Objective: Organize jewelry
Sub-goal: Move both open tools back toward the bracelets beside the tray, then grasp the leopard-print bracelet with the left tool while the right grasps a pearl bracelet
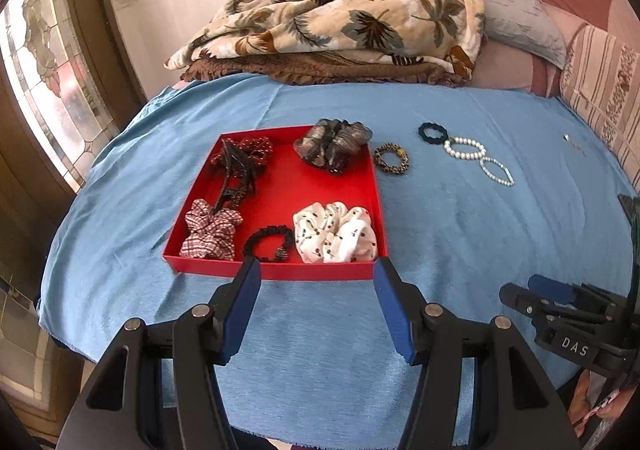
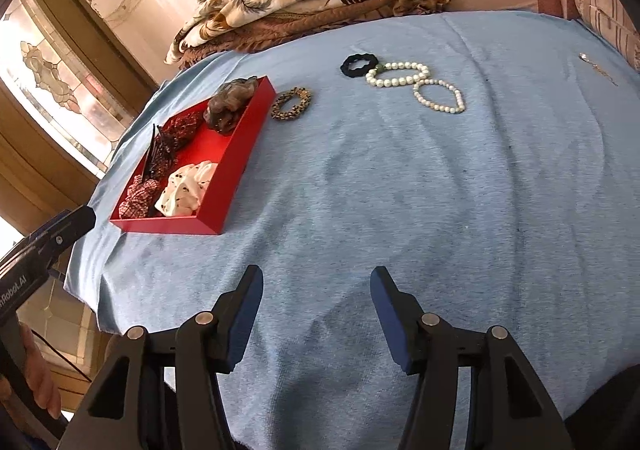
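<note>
Both grippers, left (image 1: 316, 270) and right (image 2: 316, 278), hover half-open and empty over the blue cloth's (image 2: 400, 190) near edge. Four bracelets (image 2: 400, 76) lie beyond the red tray's (image 1: 280, 272) far right corner; next, probably, fetch one.

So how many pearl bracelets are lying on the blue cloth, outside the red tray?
2. A larger-bead pearl bracelet lies beside the black scrunchie; a smaller-bead pearl bracelet touches it on the nearer side. None seems hidden.
</note>
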`<state>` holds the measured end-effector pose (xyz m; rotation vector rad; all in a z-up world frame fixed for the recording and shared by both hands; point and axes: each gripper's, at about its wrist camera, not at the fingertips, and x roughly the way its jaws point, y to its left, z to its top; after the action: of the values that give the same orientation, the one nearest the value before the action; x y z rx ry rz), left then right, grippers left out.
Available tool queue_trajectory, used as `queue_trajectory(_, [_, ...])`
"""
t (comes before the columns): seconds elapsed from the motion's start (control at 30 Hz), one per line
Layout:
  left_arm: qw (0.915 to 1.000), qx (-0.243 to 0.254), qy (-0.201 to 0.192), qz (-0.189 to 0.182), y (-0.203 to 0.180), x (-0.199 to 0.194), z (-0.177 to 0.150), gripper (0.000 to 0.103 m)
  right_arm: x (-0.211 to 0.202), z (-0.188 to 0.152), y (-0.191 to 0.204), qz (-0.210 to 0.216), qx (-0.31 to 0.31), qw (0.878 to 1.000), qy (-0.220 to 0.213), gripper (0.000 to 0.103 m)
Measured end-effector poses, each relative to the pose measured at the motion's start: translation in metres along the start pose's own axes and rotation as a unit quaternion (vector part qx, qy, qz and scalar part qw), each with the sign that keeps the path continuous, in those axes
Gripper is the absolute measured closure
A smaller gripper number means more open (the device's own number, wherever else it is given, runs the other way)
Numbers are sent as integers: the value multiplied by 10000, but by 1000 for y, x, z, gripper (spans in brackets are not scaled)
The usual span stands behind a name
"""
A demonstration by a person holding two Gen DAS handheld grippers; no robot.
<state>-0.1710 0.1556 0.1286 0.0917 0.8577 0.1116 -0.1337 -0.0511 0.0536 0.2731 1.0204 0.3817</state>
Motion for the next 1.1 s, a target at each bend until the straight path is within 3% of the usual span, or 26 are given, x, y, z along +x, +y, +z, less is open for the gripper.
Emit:
queue_trajectory(0.73, [9978,479,426,-136,-44,34,8,46,5,12,-38,-231,349,9991,-105,40])
queue_trajectory(0.93, [9969,460,503,-389,-52,51,24,46,7,27,-53,-296,415,9985,-175,40])
queue_trajectory(1.1, [9957,330,519,-694,-60,73,49,46,9,59,-69,-448,351,9978,-350,40])
